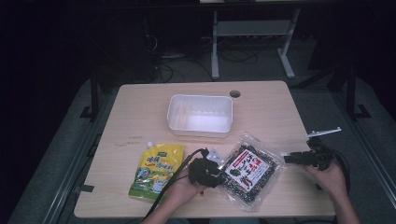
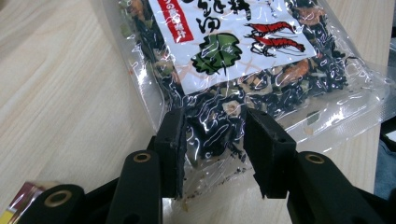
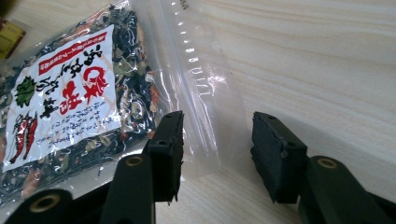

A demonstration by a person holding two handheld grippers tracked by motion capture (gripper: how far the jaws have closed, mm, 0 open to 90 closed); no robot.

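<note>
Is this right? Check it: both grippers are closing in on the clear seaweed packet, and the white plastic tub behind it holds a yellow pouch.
Not quite. The high view shows the white plastic tub empty; the yellow pouch lies on the table beside the clear seaweed packet.

A pale wood-grain tabletop (image 1: 140, 107) fills the centre of the high view, a round cable hole (image 1: 235, 93) near its far edge. Just above mid-frame sits a white plastic tub (image 1: 200, 115). At lower left lies a yellow spouted pouch (image 1: 156, 171), flat on the wood. Right of it, at lower centre, a clear packet of dark dried food (image 1: 248, 170) with a white and red label lies askew, possibly seaweed.
</note>
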